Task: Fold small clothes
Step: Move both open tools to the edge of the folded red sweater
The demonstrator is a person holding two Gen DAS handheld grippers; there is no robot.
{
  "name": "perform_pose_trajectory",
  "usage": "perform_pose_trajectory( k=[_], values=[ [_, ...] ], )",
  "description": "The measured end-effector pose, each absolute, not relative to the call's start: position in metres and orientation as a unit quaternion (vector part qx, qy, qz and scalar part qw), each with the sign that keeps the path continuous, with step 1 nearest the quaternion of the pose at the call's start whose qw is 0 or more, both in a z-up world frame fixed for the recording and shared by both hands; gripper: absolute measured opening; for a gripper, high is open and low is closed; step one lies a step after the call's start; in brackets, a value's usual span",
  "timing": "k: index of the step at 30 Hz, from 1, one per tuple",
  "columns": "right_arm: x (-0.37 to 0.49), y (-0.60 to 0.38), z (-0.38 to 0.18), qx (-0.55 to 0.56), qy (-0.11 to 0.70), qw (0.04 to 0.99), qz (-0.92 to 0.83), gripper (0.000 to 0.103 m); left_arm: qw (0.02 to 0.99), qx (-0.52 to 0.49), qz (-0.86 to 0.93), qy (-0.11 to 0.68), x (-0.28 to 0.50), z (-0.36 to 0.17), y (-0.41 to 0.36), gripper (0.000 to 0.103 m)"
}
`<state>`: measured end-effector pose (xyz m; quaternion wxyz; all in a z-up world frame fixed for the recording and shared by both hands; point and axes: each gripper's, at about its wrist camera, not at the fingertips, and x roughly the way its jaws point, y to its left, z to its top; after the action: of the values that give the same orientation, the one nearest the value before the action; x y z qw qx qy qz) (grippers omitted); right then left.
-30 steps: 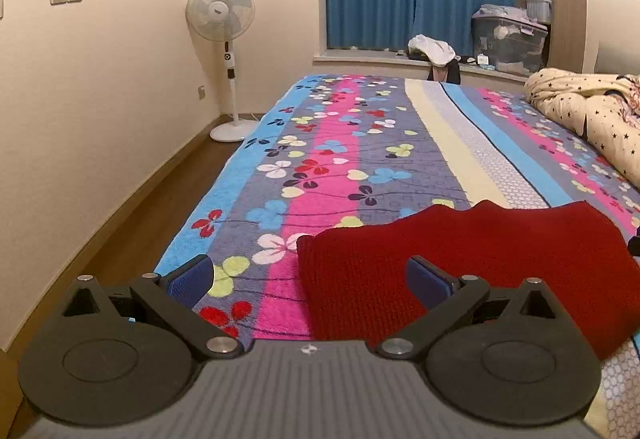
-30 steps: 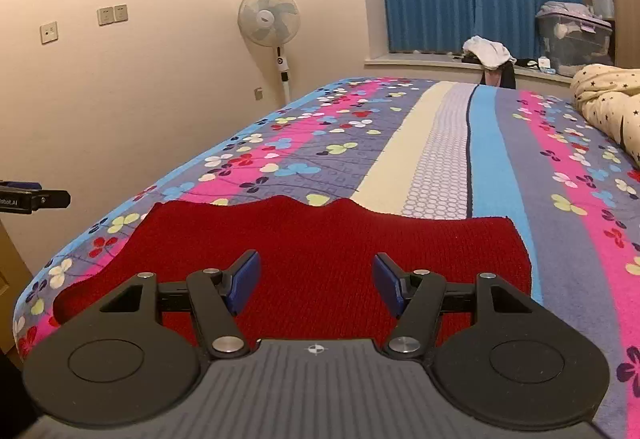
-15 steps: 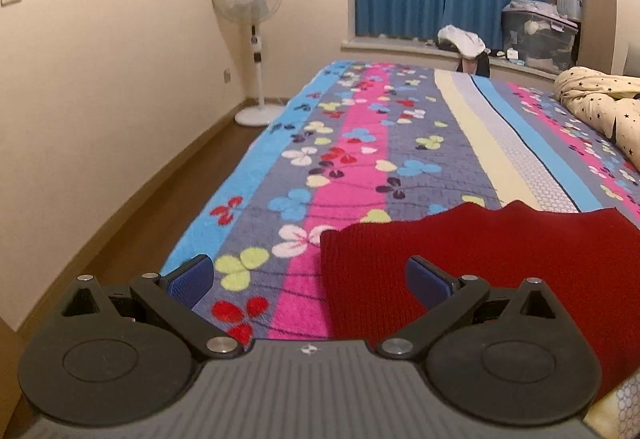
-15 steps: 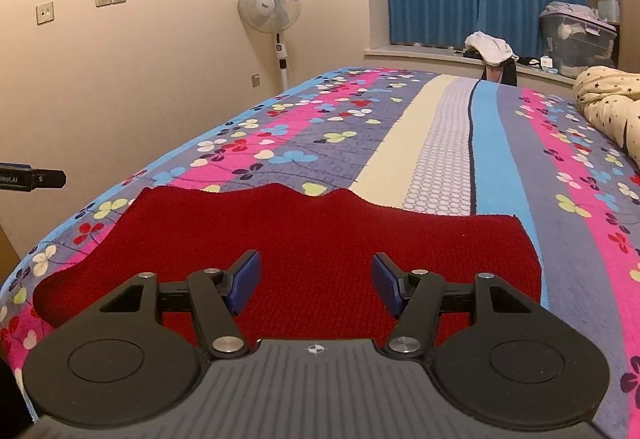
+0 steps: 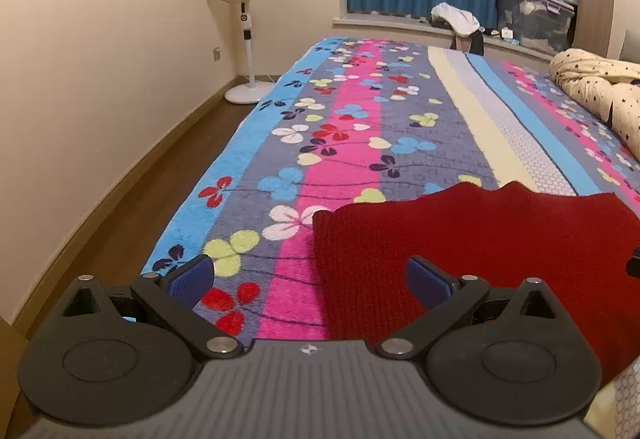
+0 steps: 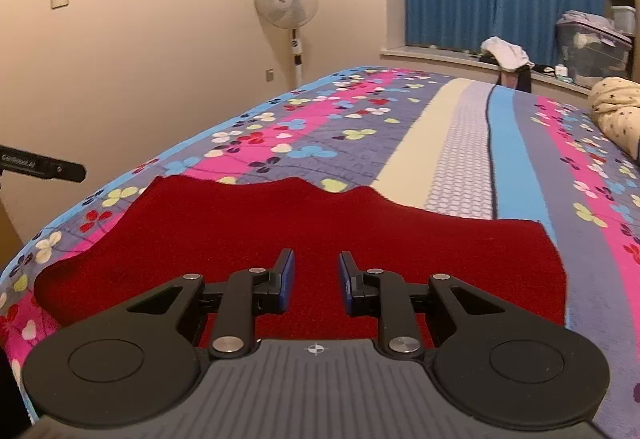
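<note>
A dark red knitted garment [image 5: 460,239] lies flat on the flowered bedspread [image 5: 360,119]; it also shows in the right wrist view [image 6: 320,227]. My left gripper [image 5: 308,279] is wide open and empty above the garment's left edge. My right gripper [image 6: 316,279] hovers over the middle of the garment with its jaws narrowed to a small gap and nothing between them. The other gripper's tip [image 6: 44,167] shows at the left of the right wrist view.
A standing fan [image 5: 240,19] is by the wall left of the bed. A star-print quilt [image 5: 600,87] is bunched at the bed's right side. Blue curtains, a window ledge with clothes [image 5: 456,19] and storage boxes lie beyond. Wooden floor runs along the bed's left.
The right gripper's jaws have narrowed from wide open to a small gap. The left gripper has shifted left, so the garment sits further right in its view.
</note>
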<state>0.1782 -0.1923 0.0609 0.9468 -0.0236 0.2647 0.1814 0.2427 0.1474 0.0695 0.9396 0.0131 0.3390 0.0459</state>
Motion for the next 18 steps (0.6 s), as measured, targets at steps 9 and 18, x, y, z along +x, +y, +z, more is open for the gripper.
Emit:
perform_pose_trajectory(
  k=[9,18],
  values=[
    [0.181,-0.176,0.057,-0.039,0.263,0.944,0.197,0.025,0.934,0.003,0.069,0.35,0.246,0.067,0.164,0.102],
    [0.177,-0.162,0.054,-0.049,0.25,0.943,0.216,0.014,0.934,0.004,0.07,0.351,0.246,0.067,0.166,0.102]
  ],
)
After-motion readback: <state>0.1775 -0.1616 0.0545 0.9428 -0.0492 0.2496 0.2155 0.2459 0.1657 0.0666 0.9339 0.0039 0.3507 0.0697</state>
